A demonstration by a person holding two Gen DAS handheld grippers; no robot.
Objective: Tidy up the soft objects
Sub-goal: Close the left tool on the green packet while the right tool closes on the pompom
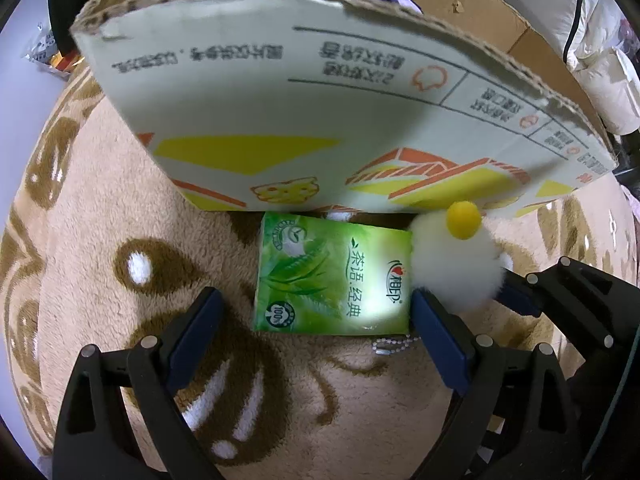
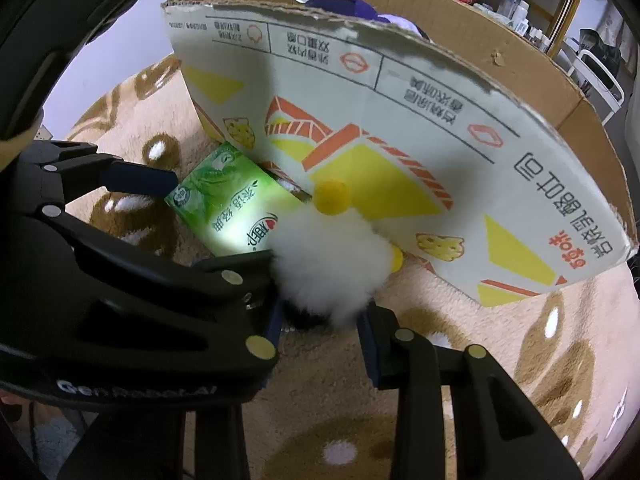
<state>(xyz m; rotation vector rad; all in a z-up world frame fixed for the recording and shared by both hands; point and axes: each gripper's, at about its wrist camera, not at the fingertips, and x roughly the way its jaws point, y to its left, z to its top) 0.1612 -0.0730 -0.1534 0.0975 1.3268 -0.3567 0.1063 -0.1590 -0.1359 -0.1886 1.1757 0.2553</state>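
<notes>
- Green tissue pack: lies flat on the plush patterned blanket, its far edge tucked under the drooping printed flap of the cardboard box. Film-wrapped and glossy, probably light, squashy and a little slippery; best taken across its two long sides.
- White fluffy plush toy: yellow pompom on top, touching the pack's right edge, at the foot of the flap. Likely very light and compressible; a hold on the body's middle suits it better than the loose fur.
- Left gripper: fingers spread wide, one each side of the tissue pack, near it but not pressing.
- Right gripper: fingers on either side of the toy's lower body; the fur hides the tips, so whether they pinch it cannot be told.
- Box contents: a dark purple fabric item shows above the rim, the rest hidden.
- Bead chain: peeks from under the pack's near edge; its attachment is unseen.
- Flap underside and the pack's far edge: in shadow, cut off.
</notes>
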